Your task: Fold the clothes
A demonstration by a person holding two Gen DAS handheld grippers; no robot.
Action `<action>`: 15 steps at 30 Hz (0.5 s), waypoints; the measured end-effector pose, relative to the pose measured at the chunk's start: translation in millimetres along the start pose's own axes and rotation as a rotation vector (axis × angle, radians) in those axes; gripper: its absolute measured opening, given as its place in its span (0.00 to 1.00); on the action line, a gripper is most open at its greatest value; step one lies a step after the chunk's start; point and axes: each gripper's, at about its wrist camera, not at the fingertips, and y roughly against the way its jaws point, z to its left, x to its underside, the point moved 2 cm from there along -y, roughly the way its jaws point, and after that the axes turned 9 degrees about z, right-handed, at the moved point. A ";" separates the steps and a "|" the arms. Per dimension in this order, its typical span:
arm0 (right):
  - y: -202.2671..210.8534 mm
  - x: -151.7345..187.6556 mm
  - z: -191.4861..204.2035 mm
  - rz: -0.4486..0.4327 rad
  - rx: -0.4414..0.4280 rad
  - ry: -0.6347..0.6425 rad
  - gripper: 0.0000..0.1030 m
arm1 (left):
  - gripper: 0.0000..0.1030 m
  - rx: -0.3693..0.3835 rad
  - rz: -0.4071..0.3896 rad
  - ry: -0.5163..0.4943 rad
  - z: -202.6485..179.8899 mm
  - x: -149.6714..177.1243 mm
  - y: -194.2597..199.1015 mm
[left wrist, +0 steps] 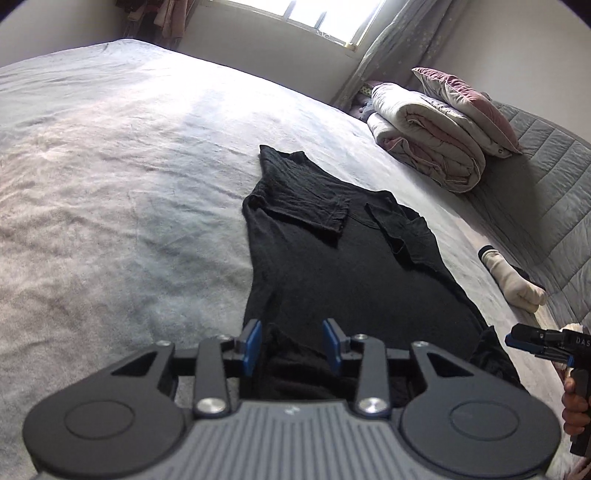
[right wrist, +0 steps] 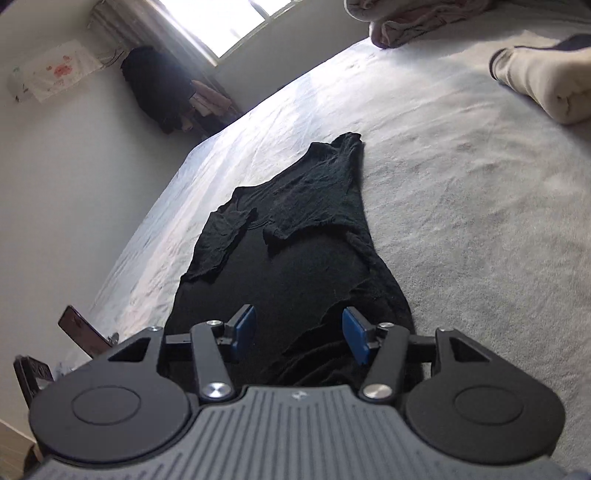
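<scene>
The black shirt's (left wrist: 332,266) near hem is hidden behind the left gripper (left wrist: 293,349); the white sock (right wrist: 546,86) blurs.

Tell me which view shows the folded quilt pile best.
Left wrist view: the folded quilt pile with the pillow on top shows whole. The right wrist view catches only its lower edge, cut by the frame's top.

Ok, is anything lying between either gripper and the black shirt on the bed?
Nothing visible. The left gripper and right gripper both hang open right over the near end of the black shirt, with no other thing between. The sock lies off to the side.
</scene>
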 end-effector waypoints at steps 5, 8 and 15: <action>-20.6 18.5 55.1 0.076 0.099 0.415 0.56 | 0.31 -0.043 0.011 -0.074 -12.4 4.2 -4.8; -37.8 26.5 63.2 0.125 0.144 0.537 0.55 | 0.30 -0.072 0.015 -0.120 -17.2 7.6 -6.7; -56.1 34.9 49.4 0.207 0.243 0.618 0.56 | 0.22 -0.130 0.020 -0.230 -24.7 18.6 -5.4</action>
